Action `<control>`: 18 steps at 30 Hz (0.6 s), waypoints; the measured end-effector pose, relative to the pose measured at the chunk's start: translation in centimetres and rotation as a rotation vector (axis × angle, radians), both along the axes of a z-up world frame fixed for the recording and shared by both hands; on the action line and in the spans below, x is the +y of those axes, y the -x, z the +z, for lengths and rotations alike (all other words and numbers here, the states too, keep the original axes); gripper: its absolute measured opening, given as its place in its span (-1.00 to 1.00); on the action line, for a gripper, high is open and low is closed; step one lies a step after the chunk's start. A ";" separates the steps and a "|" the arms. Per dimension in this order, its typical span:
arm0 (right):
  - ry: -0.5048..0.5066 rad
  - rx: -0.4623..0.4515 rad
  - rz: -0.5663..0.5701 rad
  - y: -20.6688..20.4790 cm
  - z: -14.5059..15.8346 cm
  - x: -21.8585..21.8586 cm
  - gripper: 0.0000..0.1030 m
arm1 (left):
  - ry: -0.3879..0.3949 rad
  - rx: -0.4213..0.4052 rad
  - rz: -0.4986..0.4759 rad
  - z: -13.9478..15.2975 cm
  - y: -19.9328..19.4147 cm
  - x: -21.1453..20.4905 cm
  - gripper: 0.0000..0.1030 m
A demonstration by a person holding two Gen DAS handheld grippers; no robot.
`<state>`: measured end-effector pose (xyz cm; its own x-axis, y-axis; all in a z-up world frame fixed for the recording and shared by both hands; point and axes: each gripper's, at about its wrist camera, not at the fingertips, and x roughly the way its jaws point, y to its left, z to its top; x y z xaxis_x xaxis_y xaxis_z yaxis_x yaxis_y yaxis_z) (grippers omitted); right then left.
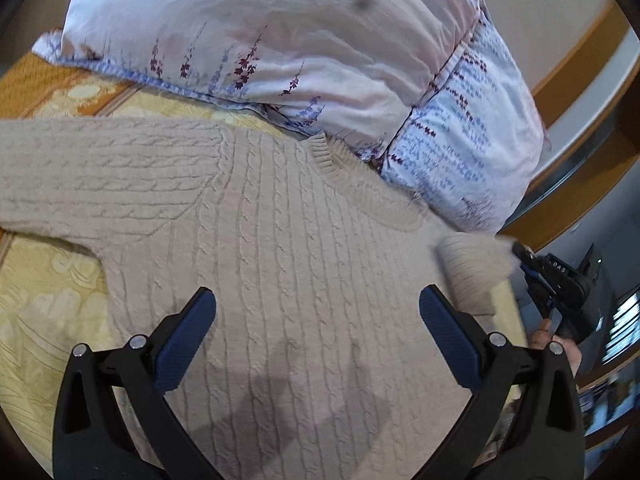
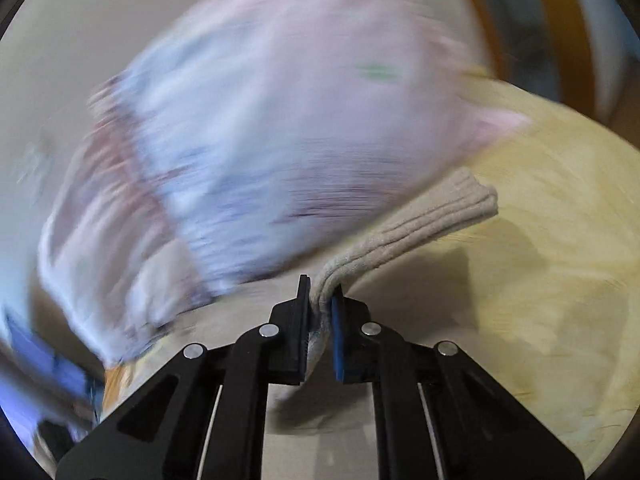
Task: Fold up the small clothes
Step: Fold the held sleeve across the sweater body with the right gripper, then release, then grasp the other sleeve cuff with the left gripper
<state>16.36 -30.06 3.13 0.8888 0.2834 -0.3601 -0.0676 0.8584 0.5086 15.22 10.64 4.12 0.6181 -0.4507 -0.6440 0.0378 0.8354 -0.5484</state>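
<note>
A beige cable-knit sweater (image 1: 280,260) lies flat on the yellow patterned bedspread (image 1: 44,304), its left sleeve (image 1: 100,176) stretched out to the left. My left gripper (image 1: 316,308) hovers open and empty above the sweater's body. My right gripper (image 2: 320,300) is shut on the ribbed cuff of the right sleeve (image 2: 420,220) and holds it lifted. In the left wrist view the right gripper (image 1: 560,284) shows at the right with the raised cuff (image 1: 472,268). The right wrist view is blurred by motion.
A large pale floral pillow (image 1: 300,40) lies just behind the sweater's collar (image 1: 324,152); it also shows blurred in the right wrist view (image 2: 260,140). A wooden bed frame (image 1: 580,80) runs along the right.
</note>
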 end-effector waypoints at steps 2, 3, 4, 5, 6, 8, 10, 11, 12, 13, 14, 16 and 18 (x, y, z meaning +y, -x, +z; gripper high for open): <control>0.046 -0.021 0.115 -0.4 0.8 4.4 -0.81 | 0.044 0.005 -0.009 0.0 -0.1 0.0 0.96; 0.082 -0.006 0.211 -0.9 0.6 7.4 -0.79 | 0.057 0.006 -0.013 0.0 0.0 -0.1 0.96; 0.116 0.022 0.295 -1.4 0.1 10.0 -0.69 | 0.064 0.008 -0.016 0.0 -0.1 -0.2 0.96; 0.161 0.069 0.395 -1.7 -0.9 13.0 -0.56 | 0.073 0.012 -0.021 0.0 -0.2 -0.4 0.96; 0.190 0.098 0.441 -1.9 -1.6 14.7 -0.24 | 0.079 0.018 -0.021 0.0 -0.3 -0.5 0.95; 0.219 0.120 0.475 -1.5 -3.0 16.2 -0.08 | 0.086 0.031 -0.019 -0.1 -0.4 -0.5 0.95; 0.172 0.136 0.462 -1.2 -3.7 14.9 -0.02 | 0.091 0.046 -0.020 -0.2 -0.6 -0.5 0.92; 0.117 0.154 0.434 -1.1 -4.1 13.3 -0.01 | 0.095 0.065 -0.022 -0.4 -1.0 -0.6 0.87; 0.071 0.171 0.410 -1.1 -4.3 11.8 -0.01 | 0.098 0.079 -0.024 -0.5 -1.3 -0.7 0.82; 0.011 0.190 0.378 -0.9 -4.7 9.6 -0.01 | 0.103 0.099 -0.027 -0.8 -1.6 -0.8 0.78; -0.072 0.213 0.326 -0.6 -5.2 6.9 -0.01 | 0.110 0.119 -0.031 -1.0 -2.0 -1.0 0.68; -0.187 0.238 0.244 -0.2 -6.0 3.1 -0.01 | 0.122 0.167 -0.035 -1.7 -2.9 -1.3 0.54; -0.309 0.275 0.145 0.6 -7.4 -1.1 -0.02 | 0.133 0.206 -0.035 -2.3 -3.7 -1.6 0.41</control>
<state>15.73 -31.20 -4.29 0.7146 0.5297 -0.4568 -0.0024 0.6549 0.7557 18.88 9.09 1.80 0.4625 -0.5589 -0.6883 -0.0584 0.7554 -0.6526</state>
